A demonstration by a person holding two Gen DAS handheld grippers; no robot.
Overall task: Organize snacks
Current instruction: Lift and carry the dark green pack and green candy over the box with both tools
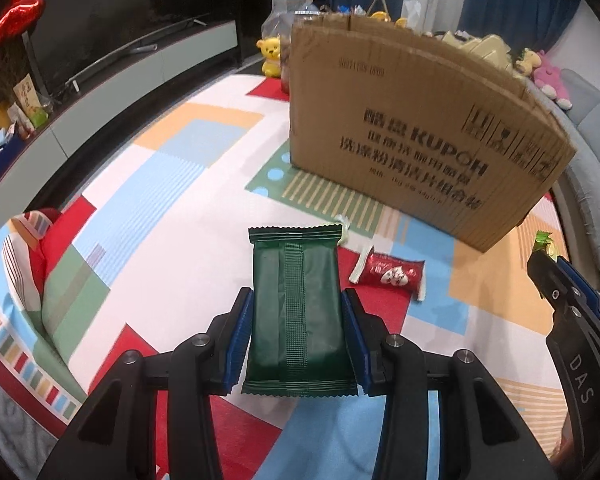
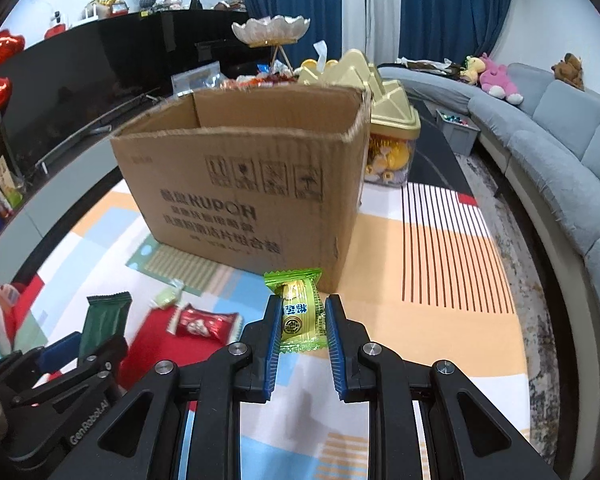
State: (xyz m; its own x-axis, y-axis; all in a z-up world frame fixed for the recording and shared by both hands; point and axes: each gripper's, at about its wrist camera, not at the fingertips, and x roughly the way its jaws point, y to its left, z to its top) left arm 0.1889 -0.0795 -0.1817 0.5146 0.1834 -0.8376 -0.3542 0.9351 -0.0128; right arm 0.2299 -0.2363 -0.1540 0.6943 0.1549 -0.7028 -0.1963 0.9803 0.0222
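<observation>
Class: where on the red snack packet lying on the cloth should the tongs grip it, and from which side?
Grip the red snack packet across its short width at the middle, coming from above. It lies flat on the patterned cloth, so nothing can slip under it; its long axis runs left to right in the left wrist view, and its white crimped ends look too thin to hold firmly.

A: What blocks the way ahead?
B: The cardboard box [image 2: 252,184], standing upright. A red packet [image 1: 388,274] lies just before it.
A: Any room?
B: Its open top; right of it, bare cloth.
</observation>
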